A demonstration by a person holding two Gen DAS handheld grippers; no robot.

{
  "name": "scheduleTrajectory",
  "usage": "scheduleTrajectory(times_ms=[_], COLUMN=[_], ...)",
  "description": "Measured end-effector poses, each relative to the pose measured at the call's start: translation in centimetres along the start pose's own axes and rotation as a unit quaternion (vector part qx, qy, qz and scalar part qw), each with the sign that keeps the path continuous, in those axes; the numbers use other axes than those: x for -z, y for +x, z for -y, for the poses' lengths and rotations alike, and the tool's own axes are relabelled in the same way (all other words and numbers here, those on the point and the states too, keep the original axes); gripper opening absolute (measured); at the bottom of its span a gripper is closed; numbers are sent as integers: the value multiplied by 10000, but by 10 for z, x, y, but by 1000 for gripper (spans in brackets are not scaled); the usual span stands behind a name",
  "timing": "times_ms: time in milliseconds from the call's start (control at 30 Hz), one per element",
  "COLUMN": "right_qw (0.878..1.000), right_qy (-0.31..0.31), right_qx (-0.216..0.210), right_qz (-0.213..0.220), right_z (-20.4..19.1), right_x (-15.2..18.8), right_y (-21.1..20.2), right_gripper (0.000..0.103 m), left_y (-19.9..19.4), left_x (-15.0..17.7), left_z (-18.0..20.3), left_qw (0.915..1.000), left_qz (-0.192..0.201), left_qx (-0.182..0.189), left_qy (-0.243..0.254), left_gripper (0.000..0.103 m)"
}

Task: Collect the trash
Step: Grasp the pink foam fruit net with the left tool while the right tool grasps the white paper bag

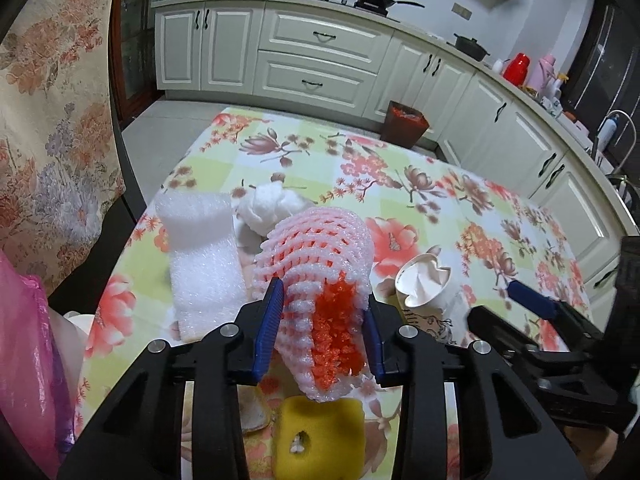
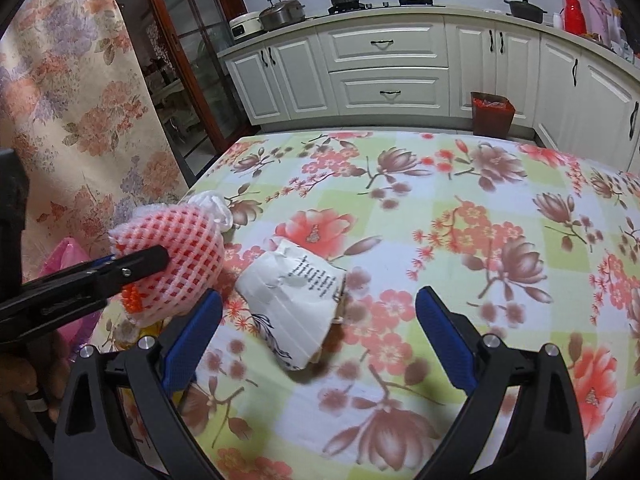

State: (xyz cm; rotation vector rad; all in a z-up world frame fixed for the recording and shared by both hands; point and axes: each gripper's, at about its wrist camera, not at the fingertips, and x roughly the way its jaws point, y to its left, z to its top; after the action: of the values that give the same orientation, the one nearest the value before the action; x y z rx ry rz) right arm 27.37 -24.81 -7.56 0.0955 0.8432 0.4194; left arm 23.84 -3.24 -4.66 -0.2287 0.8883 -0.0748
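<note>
Step now: the left claw is squeezed shut on the pink foam net, which has orange stuffing in its open end, and holds it just over the counter
Right claw: the right claw is wide open and holds nothing; the crumpled paper cup lies on the counter between its two blue fingers, a bit toward 12 o'clock
Other trash: a white foam strip at 9 o'clock from the net, a white wad at 11 o'clock, a yellow sponge at 6 o'clock
Next move: I think the right claw needs to drop a little and close on the cup, and the net needs to go into a bag or bin
Where trash goes: a pink bag sits at the left edge; a brown bin stands on the floor, well apart
Hard to see: the bag is cut off, so I cannot tell if its mouth is open; the cup looks blurry
</note>
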Motion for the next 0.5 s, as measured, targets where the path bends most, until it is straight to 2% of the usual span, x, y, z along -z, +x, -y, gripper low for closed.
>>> scheduleTrajectory(times_ms=[500], right_qw=[9996], right_qy=[13], right_qx=[177], right_qz=[-230], right_z=[-17], right_x=[-2], right_y=[33], right_gripper=[93], left_y=[-47], left_x=[-5], left_z=[-15], left_qw=[9991], left_qz=[428], left_qx=[60], left_qy=[0], left_gripper=[34])
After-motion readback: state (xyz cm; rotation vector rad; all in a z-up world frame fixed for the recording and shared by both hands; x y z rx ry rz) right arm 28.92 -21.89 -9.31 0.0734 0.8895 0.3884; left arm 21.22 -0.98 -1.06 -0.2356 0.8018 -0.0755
